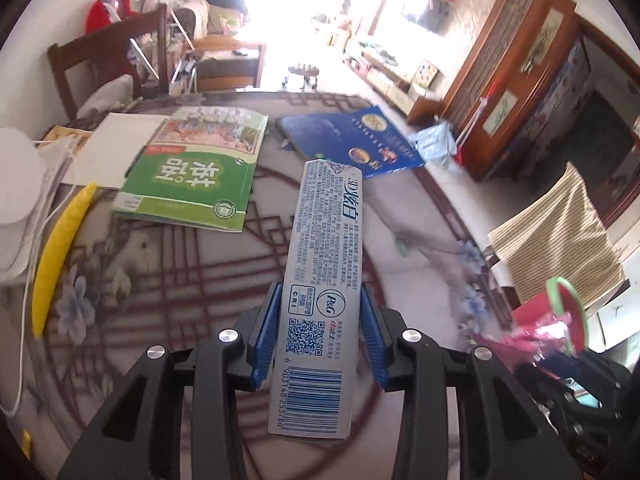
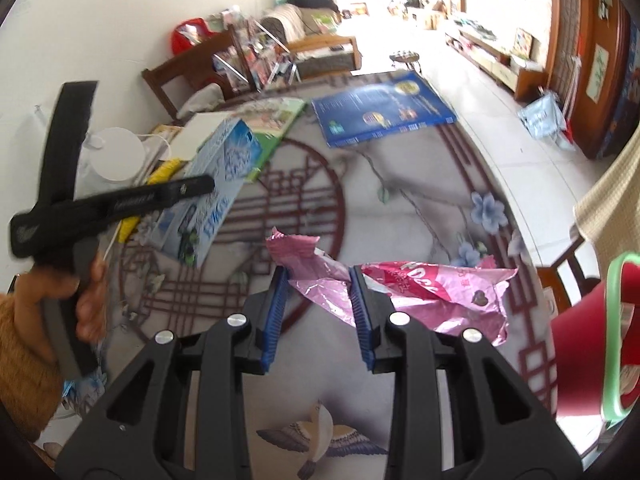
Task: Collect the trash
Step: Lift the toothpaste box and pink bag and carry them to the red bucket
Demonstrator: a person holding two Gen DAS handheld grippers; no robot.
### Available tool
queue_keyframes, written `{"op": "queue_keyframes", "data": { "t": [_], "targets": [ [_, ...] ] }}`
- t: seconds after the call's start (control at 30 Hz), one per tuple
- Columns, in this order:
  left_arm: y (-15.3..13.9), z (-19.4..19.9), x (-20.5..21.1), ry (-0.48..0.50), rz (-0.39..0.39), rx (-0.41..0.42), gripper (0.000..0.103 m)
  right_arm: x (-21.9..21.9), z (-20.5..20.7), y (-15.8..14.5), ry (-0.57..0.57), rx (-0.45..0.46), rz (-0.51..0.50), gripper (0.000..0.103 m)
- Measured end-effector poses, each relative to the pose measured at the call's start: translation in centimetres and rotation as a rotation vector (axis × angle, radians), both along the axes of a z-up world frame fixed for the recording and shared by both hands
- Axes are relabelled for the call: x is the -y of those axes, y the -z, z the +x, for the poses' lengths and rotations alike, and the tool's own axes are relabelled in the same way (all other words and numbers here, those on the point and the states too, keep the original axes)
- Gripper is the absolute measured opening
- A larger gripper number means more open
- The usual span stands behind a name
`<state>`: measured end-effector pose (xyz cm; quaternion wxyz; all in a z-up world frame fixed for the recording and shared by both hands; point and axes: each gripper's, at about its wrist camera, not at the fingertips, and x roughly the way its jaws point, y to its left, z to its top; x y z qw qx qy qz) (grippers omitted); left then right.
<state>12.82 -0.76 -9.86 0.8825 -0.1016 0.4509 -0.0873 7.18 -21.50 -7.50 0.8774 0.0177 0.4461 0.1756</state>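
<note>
A long toothpaste box (image 1: 320, 280) is being held between the blue pads of the left gripper (image 1: 320, 328), whose jaws are narrowed onto the box's two long sides. The box's long axis is running in line with the fingers, its barcode end lying nearest the camera and its far end pointing away toward a blue booklet (image 1: 360, 140) on the surface (image 1: 180, 280). In the right wrist view, the same box (image 2: 212, 184) is being seen lifted clear of the surface, tilted, with one end raised. A crumpled pink foil wrapper (image 2: 420, 292) is being pinched by the right gripper (image 2: 318, 304), its jaws partly closed on one corner while the remainder is trailing to the right. A red bin (image 2: 580, 352) with a green rim is being shown beside the surface's edge. A green book (image 1: 192, 176) is lying flat farther back.
</note>
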Motion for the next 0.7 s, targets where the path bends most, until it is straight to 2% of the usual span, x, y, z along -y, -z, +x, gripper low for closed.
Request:
{"op": "queue_keyframes", "data": {
  "t": [0.13,0.27,0.7],
  "targets": [
    [-1.7,-2.9,0.3,-0.041,-0.027,0.040,0.036,-0.5,-0.7,-1.7,-0.028,0.049,0.009,0.031],
    [-3.2,-4.7,1.1,-0.046,0.000,0.077,0.036,-0.7,-1.5,-2.8,-0.039,0.082,0.015,0.031],
    [-6.1,-7.3,3.3,-0.022,0.027,0.147,0.036,1.7,-3.5,-6.1,0.006,0.173,0.065,0.032]
  ]
}}
